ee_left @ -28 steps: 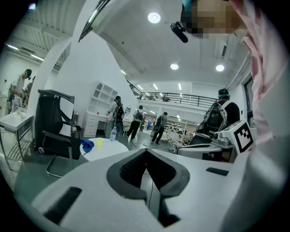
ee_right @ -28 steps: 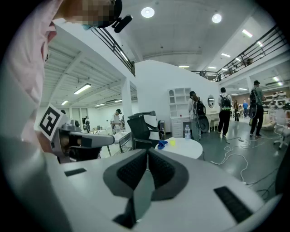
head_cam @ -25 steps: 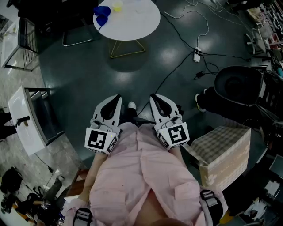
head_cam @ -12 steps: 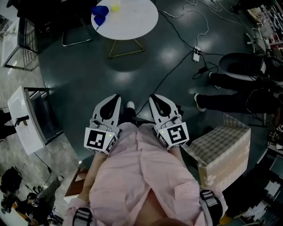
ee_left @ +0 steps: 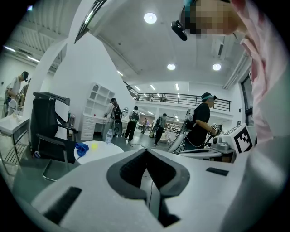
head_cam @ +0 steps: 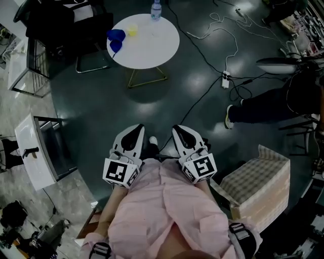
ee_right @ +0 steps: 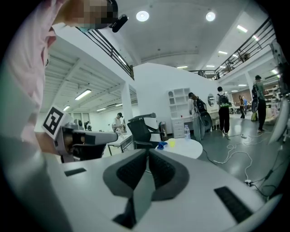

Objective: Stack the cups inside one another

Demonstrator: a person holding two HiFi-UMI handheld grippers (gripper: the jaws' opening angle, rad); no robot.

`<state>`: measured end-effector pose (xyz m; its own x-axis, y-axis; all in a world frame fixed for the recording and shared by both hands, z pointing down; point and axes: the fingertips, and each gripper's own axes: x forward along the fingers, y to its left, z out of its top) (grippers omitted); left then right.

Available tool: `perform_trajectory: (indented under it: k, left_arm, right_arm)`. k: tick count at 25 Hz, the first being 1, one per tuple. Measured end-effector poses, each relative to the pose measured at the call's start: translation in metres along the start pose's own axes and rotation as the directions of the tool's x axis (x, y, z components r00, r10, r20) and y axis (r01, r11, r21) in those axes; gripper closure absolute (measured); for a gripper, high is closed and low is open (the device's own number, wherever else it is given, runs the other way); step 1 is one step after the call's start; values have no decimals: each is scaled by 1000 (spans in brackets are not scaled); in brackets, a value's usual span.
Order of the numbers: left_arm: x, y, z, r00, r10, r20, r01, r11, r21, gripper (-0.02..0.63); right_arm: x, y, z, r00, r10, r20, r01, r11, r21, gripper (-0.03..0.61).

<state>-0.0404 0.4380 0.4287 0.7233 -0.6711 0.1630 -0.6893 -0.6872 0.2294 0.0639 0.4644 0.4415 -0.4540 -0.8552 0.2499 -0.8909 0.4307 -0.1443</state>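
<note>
A dark, glossy floor (head_cam: 152, 109) fills most of the head view, and the person's pink shirt (head_cam: 167, 202) takes up the bottom centre of the frame. A round white bench (head_cam: 157, 43) on a thin wire base stands in the upper centre, well apart from the person. A checked box (head_cam: 258, 184) with its flaps open sits at the lower right, and a black chair (head_cam: 66, 25) stands at the upper left, just beside the bench. The left gripper (head_cam: 135, 129) and the right gripper (head_cam: 178, 130) are held side by side against the shirt in the middle of the frame, both pointing up the picture toward the bench, with their marker cubes nearest the body. In the left gripper view the jaws of the left gripper (ee_left: 146, 154) are clenched together with nothing between them; the right gripper view shows the same for the right gripper (ee_right: 148, 154), its pads pressed tip to tip and empty. The blue cups (head_cam: 116, 40) (two, close together) sit at the bench's left edge, near the chair, and the yellow cup (head_cam: 132, 30) stands just to their right; none is nested in another. A clear bottle (head_cam: 156, 9) stands upright at the bench's top edge. On the floor to the right of the bench lies a white power strip (head_cam: 225, 78) with a dark cable (head_cam: 195, 91) running from it down toward the person's feet.
</note>
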Motion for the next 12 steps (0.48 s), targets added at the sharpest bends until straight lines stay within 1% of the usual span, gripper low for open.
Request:
perform_trajectory:
  k: [5, 7, 10, 12]
  left_arm:
    - [6, 7, 1, 1000, 20, -7, -20, 1000, -16, 595]
    - [6, 15, 0, 999, 39, -10, -39, 999, -27, 595]
    - [7, 29, 0, 998, 56, -18, -56, 998, -12, 595]
    - [10, 41, 2, 998, 62, -13, -62, 998, -17, 595]
  right_arm:
    - [14, -12, 1, 1000, -7, -20, 8, 1000, 30, 541]
    - [21, -16, 1, 999, -15, -28, 17, 999, 40, 541]
    - [33, -19, 3, 999, -22, -31, 23, 999, 42, 541]
    - [42, -22, 6, 999, -27, -31, 28, 999, 35, 541]
